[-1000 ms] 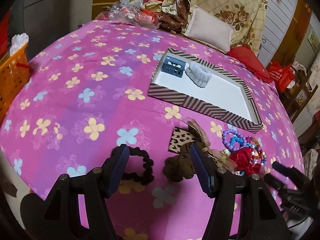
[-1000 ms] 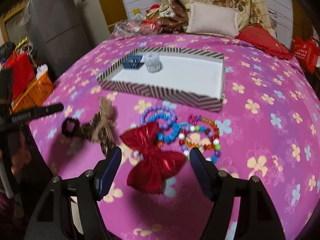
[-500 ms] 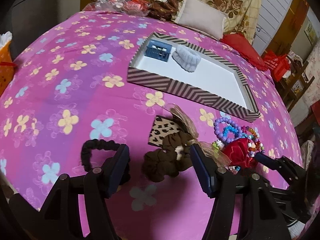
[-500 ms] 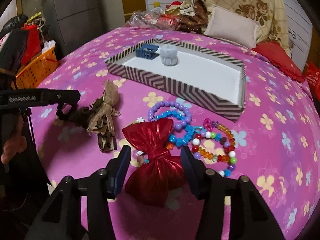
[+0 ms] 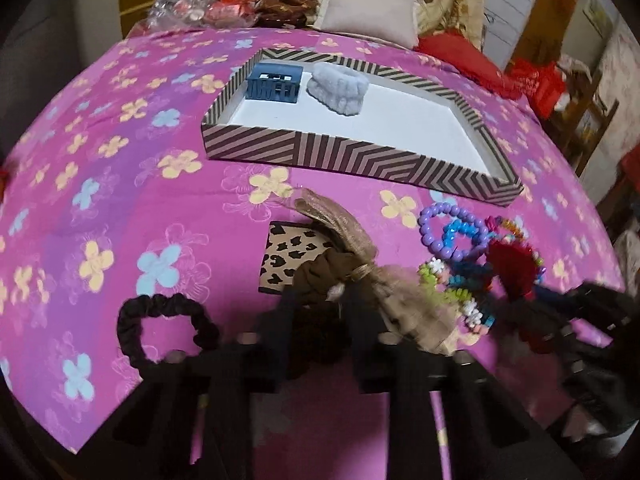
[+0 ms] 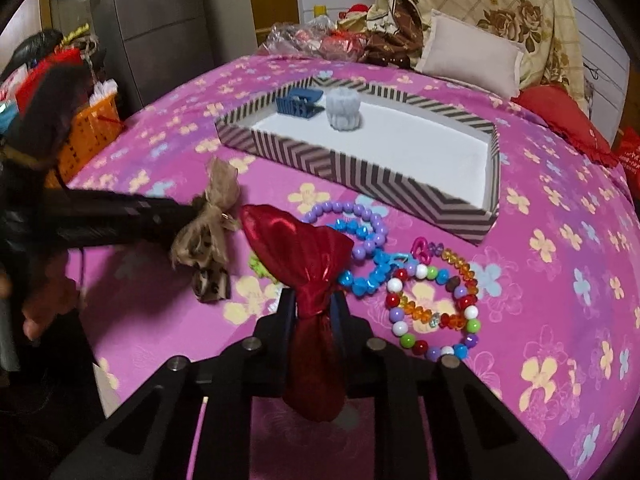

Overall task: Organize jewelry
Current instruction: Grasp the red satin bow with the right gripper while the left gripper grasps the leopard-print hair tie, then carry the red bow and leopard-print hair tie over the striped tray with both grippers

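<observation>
Pink floral fabric (image 5: 120,184) covers the bed that carries all the items, with pillows (image 6: 468,54) and folded bedding piled at its far end. On this cover sits a shallow striped tray (image 5: 352,160) with a white floor; a blue claw clip (image 5: 273,84) stands in its far left corner and a pale grey scrunchie (image 5: 338,88) rests just beside the clip. In front of the tray lies a cluster of accessories. The left tool (image 5: 320,312) has just been closing, and its fingers are now pressed together on the brown bow scrunchie (image 5: 332,276), which lies partly on a leopard-print card (image 5: 288,256). A black scrunchie (image 5: 160,320) lies flat on the cover to the left of this tool, apart from it. The right tool (image 6: 314,304) has likewise just been closing and now pinches the red satin bow (image 6: 300,248) at its knotted middle; one lobe stands up ahead of the fingers and the other hangs back between the tool's arms. Beside the red bow lie a purple bead bracelet (image 6: 360,216), a blue bead bracelet (image 6: 368,276) and a multicolour bead bracelet (image 6: 436,308), overlapping one another on the cover near the tray's front wall. An orange basket (image 6: 86,132) stands off the bed's left edge.
</observation>
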`<action>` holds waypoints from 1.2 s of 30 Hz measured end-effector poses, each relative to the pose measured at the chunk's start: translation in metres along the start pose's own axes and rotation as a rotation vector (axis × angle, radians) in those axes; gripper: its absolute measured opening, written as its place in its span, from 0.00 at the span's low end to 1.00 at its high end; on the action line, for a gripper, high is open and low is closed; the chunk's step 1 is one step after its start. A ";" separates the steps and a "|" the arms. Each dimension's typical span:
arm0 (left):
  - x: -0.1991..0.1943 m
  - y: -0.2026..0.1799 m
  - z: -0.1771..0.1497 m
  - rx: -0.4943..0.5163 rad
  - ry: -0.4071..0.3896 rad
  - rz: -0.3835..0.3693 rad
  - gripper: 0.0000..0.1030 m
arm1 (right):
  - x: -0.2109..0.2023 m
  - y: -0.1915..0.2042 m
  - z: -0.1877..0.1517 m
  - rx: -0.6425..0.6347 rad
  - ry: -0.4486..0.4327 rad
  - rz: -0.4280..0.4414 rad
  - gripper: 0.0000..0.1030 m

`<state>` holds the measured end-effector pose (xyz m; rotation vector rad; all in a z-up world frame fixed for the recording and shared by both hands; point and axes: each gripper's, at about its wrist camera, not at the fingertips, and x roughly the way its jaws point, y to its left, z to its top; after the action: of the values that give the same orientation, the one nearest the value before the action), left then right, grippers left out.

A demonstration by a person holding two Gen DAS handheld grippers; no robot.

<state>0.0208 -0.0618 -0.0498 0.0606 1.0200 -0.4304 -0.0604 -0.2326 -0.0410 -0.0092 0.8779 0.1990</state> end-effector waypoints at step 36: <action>0.016 0.000 -0.001 -0.014 0.041 0.007 0.36 | -0.014 -0.009 0.019 0.080 -0.036 0.048 0.17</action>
<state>0.0269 -0.0671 -0.0635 0.0602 1.0629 -0.4168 -0.0528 -0.2425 -0.0189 0.0901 0.8503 0.2085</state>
